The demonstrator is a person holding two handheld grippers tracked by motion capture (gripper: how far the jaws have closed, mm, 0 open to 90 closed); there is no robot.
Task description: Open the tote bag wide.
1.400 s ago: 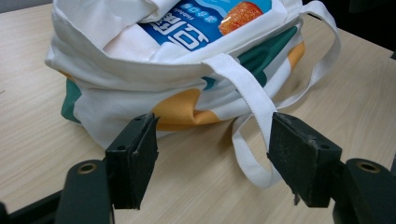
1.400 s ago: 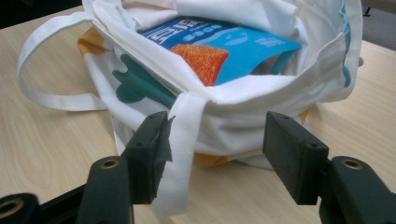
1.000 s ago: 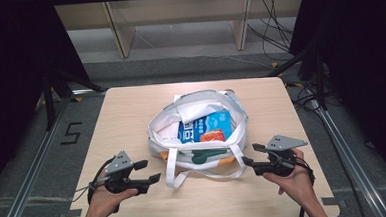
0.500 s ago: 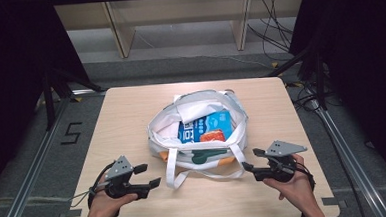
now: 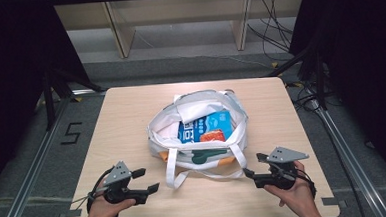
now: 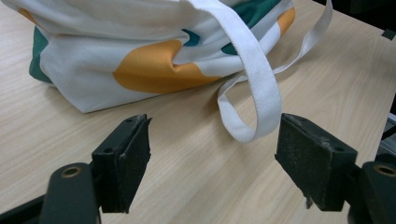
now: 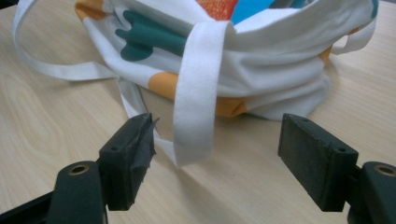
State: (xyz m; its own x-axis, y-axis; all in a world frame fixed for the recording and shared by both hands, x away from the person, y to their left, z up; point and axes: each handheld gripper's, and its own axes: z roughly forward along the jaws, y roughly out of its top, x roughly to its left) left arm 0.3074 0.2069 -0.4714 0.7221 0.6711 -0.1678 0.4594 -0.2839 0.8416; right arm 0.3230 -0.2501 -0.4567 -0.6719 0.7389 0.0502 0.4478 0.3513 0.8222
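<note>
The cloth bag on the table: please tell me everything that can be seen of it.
The bag is white cloth with orange and dark green patches. It sits slumped, mouth open, near the middle of the wooden table. Inside lie a blue packet and an orange packet. Its white straps trail loosely onto the table at the front. Neither gripper touches it.

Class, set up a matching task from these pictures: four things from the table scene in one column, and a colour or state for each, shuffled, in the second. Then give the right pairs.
Things:
1. tote bag
2. carton
3. left gripper
4. packet

Colour or state:
A. orange-red, lying inside beside the blue item
B. jaws wide apart, nothing between them
C. white cloth with green and orange patches, mouth open
D. blue with white print, lying inside

Pairs: 1-C, 2-D, 3-B, 4-A
</note>
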